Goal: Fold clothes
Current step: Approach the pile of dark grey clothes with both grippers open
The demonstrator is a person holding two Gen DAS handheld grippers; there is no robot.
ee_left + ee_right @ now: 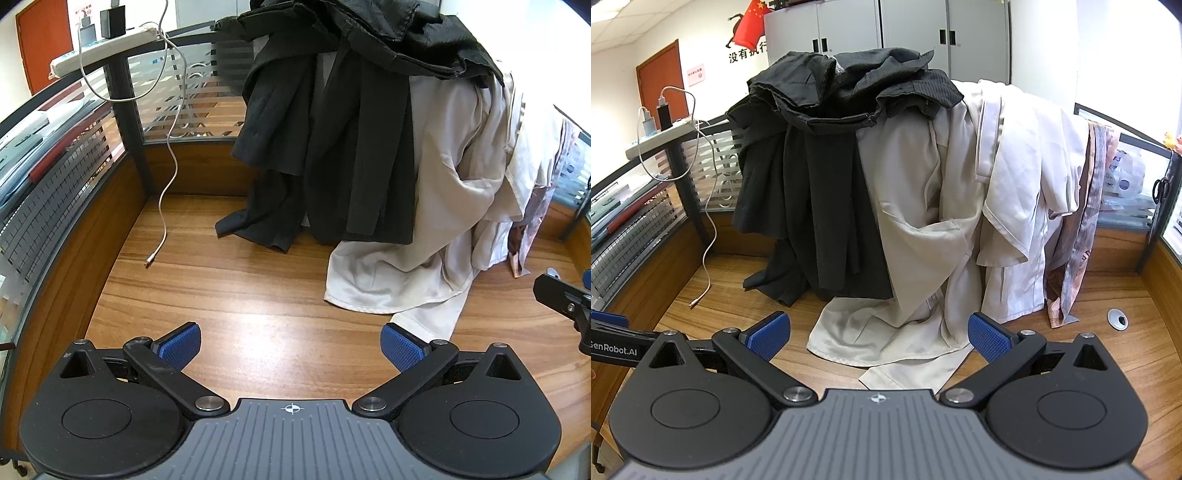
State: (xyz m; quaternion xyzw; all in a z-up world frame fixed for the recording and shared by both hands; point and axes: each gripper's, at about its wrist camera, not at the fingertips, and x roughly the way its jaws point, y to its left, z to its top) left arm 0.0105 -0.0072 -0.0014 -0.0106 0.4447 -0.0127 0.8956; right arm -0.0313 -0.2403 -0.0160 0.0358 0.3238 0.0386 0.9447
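Office cubicle: wood-grain counter enclosed by low partitions with striped frosted-glass panels; grey metal cabinets, a red flag and an orange-brown door stand behind in the right wrist view.

Clothes, draped in a heap over the back partition and hanging down to the counter:
- Black garments, on the left and top of the heap; lower ends touch the counter.
- Beige garment, just right of the black ones, partly under them; its lower part spills forward and lies flat on the counter.
- White garment, right of the beige one, hanging from the partition top.
- Pink patterned cloth, at the far right edge of the heap, hanging to the counter.

Other items:
- White cable, running down from a power strip on the partition ledge; its free plug end lies on the counter, left of the black garments.
- Round cable grommet, set in the counter right of the heap.

Tools:
- Left claw: blue pads spread wide, nothing between them, over bare counter in front of the heap.
- Right claw: pads spread wide, holding nothing; the forward edge of the beige garment lies between and below the pads. Whether they touch it cannot be told.
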